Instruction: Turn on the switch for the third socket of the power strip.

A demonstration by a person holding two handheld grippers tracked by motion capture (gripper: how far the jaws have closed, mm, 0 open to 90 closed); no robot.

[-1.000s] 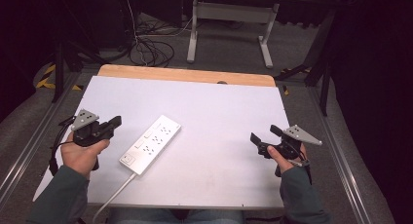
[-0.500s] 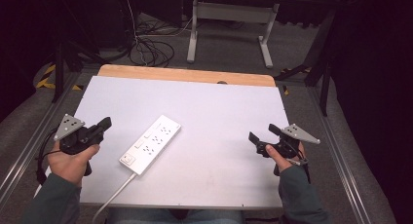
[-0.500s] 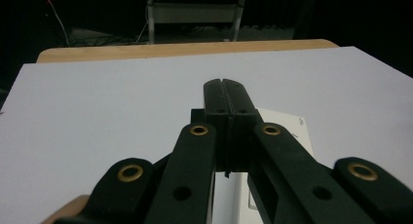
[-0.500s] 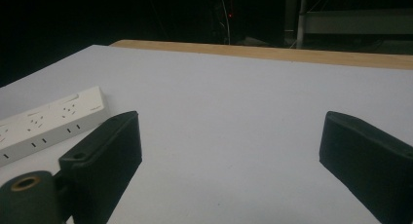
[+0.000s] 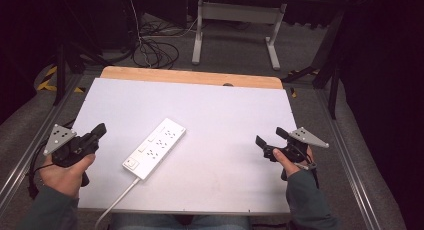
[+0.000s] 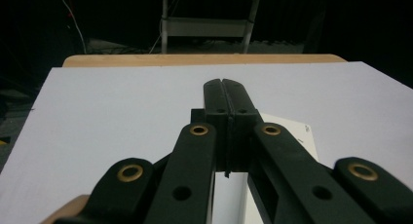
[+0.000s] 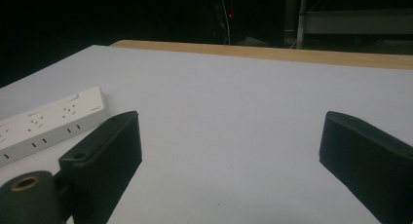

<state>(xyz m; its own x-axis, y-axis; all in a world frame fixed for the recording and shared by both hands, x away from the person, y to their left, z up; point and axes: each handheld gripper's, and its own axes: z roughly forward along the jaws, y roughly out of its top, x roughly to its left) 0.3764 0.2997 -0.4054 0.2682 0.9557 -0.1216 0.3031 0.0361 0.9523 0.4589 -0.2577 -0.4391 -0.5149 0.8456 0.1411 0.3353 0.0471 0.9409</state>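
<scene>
A white power strip [image 5: 154, 147] lies slantwise on the white table top [image 5: 220, 105], its cable running off the front edge. My left gripper [image 5: 100, 128] is at the table's left edge, left of the strip, its jaws pressed together with nothing between them [image 6: 225, 87]. Part of the power strip [image 6: 292, 136] shows just behind those jaws. My right gripper [image 5: 270, 139] is held near the right edge, jaws wide apart and empty [image 7: 229, 136], pointing toward the power strip [image 7: 48, 121].
A wooden strip [image 5: 190, 77] borders the table's far edge. Behind it are a metal stand [image 5: 235, 20] and loose cables [image 5: 150, 50] on the floor. Metal rails [image 5: 350, 160] run along both sides of the table.
My left hand has drawn the shut gripper leftward, away from the power strip, toward the table's left edge. The right gripper has stayed where it was.
</scene>
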